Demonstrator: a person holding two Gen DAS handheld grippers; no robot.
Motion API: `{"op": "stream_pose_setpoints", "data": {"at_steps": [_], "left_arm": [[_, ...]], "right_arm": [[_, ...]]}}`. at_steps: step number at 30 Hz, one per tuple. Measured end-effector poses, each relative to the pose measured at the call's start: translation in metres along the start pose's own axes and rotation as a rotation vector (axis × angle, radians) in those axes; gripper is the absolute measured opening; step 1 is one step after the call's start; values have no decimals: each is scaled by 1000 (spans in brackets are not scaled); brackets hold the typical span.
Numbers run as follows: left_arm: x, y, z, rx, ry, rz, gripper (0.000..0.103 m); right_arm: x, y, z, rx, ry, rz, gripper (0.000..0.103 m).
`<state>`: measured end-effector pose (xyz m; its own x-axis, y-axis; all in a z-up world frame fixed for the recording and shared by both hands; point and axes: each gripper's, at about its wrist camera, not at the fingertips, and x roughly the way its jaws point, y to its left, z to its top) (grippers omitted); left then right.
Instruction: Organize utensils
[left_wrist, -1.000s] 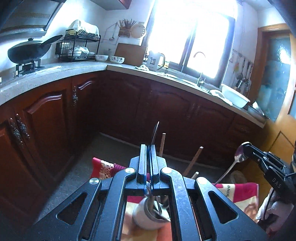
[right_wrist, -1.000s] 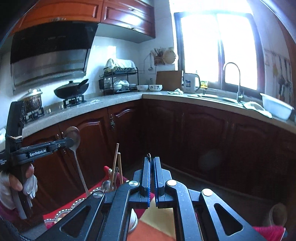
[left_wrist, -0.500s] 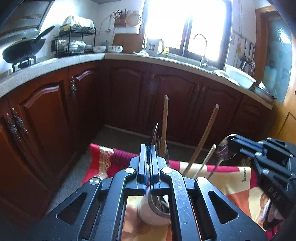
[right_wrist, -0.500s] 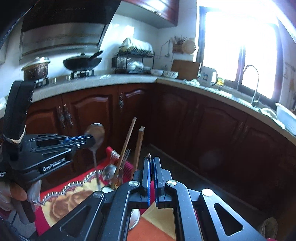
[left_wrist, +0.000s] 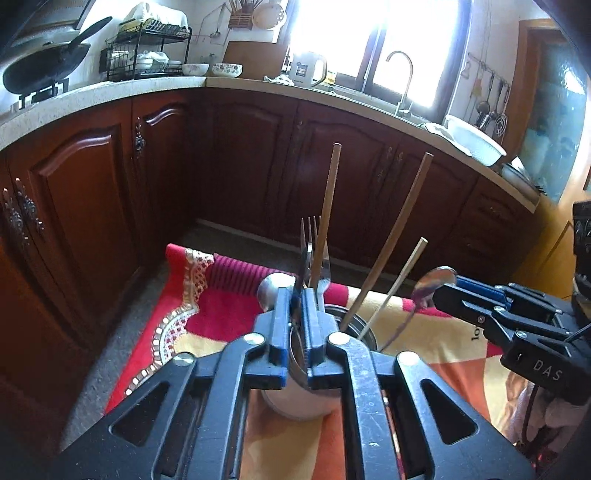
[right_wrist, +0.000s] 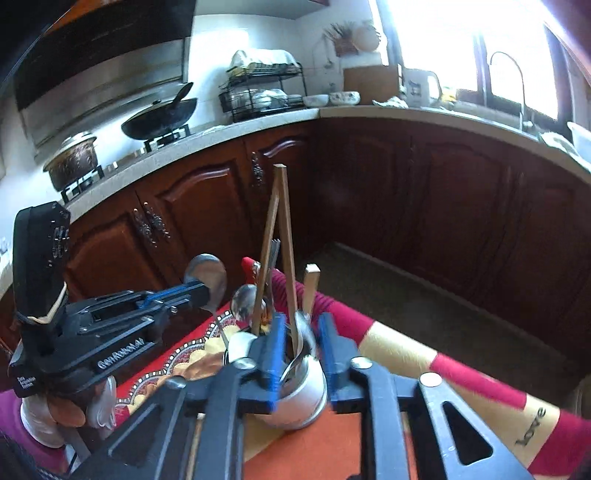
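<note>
A white utensil cup (left_wrist: 299, 400) stands on the patterned cloth and holds chopsticks (left_wrist: 388, 240), a fork (left_wrist: 312, 251) and spoons. My left gripper (left_wrist: 295, 325) is shut on a thin metal utensil handle (left_wrist: 303, 266), right above the cup. In the right wrist view the left gripper (right_wrist: 201, 291) grips a spoon (right_wrist: 208, 280) whose handle reaches down toward the cup (right_wrist: 303, 391). My right gripper (right_wrist: 301, 343) is open around the cup's mouth, with a spoon (right_wrist: 299, 354) loose between the jaws. It also shows in the left wrist view (left_wrist: 448, 291) beside a spoon bowl (left_wrist: 434, 282).
The red and orange cloth (left_wrist: 207, 314) covers the low table. Dark wood kitchen cabinets (left_wrist: 258, 155) stand behind. The counter carries a wok (right_wrist: 159, 118), dish rack (right_wrist: 262, 92), kettle (left_wrist: 308, 70) and sink tap (left_wrist: 402, 74).
Both grippers have come down to the cup. The right gripper has opened, and the spoon it held now stands in the cup. The left gripper stays shut on its utensil.
</note>
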<state>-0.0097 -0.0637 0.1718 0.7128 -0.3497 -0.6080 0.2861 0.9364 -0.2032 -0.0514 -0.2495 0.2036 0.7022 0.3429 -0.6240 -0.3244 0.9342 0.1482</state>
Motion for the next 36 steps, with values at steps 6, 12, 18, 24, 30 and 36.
{"op": "stream_pose_setpoints", "data": {"at_steps": [6,12,18,24,30,36], "left_arm": [[-26,2,-8,-22,-11,-15,51],[-55,-4,-26,0,-40,22,56],[-82,-13,-47,-2,-44,52,56],[-105,-20,-57,-21,-50,83,56],[-129,-30,-61,-14,-93,114,56],[-144,-38,-62,-8,-119,129,56]], "right_arm": [[-19,-7,-18,85,-12,18,21],[-45,-3,-39,156,-45,36,22],[-68,15,-54,184,-72,27,29],[-94,40,-59,178,-120,-18,38],[-110,66,-59,116,-143,-82,41],[-115,80,-62,81,-135,-133,42]]}}
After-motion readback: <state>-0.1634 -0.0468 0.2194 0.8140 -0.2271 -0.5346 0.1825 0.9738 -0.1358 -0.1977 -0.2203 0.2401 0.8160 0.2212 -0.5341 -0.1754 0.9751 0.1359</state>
